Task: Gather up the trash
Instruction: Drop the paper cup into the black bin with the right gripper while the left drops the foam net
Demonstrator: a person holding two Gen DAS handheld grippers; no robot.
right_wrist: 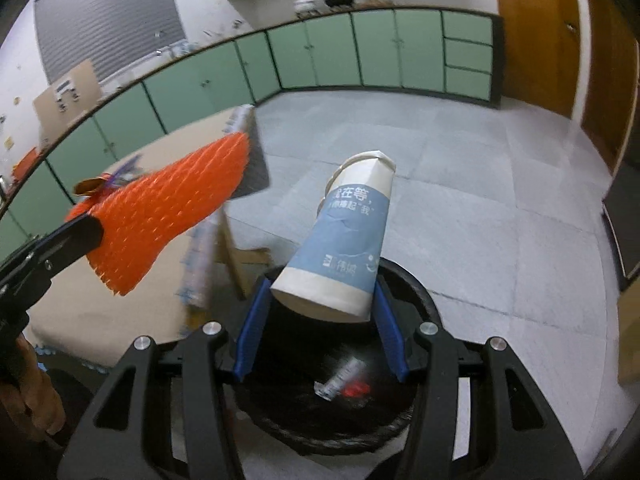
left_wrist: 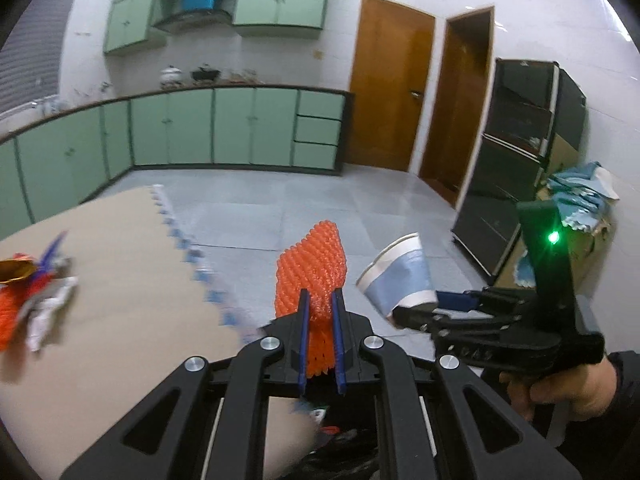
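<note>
My left gripper (left_wrist: 320, 304) is shut on an orange foam net sleeve (left_wrist: 310, 270), held in the air beside the table edge; the sleeve also shows in the right wrist view (right_wrist: 160, 216). My right gripper (right_wrist: 320, 300) is shut on the base of a blue and white paper cup (right_wrist: 344, 240), held above a black-lined trash bin (right_wrist: 336, 412). The cup also shows in the left wrist view (left_wrist: 400, 276), to the right of the sleeve. The bin holds a wrapper (right_wrist: 338, 376) and a red scrap.
A table with a brown cover (left_wrist: 120, 280) lies to the left, with a pile of mixed trash (left_wrist: 32, 288) at its far left. Green cabinets (left_wrist: 192, 128) line the far wall. A dark shelf unit (left_wrist: 520, 152) and a cardboard box with blue cloth stand at the right.
</note>
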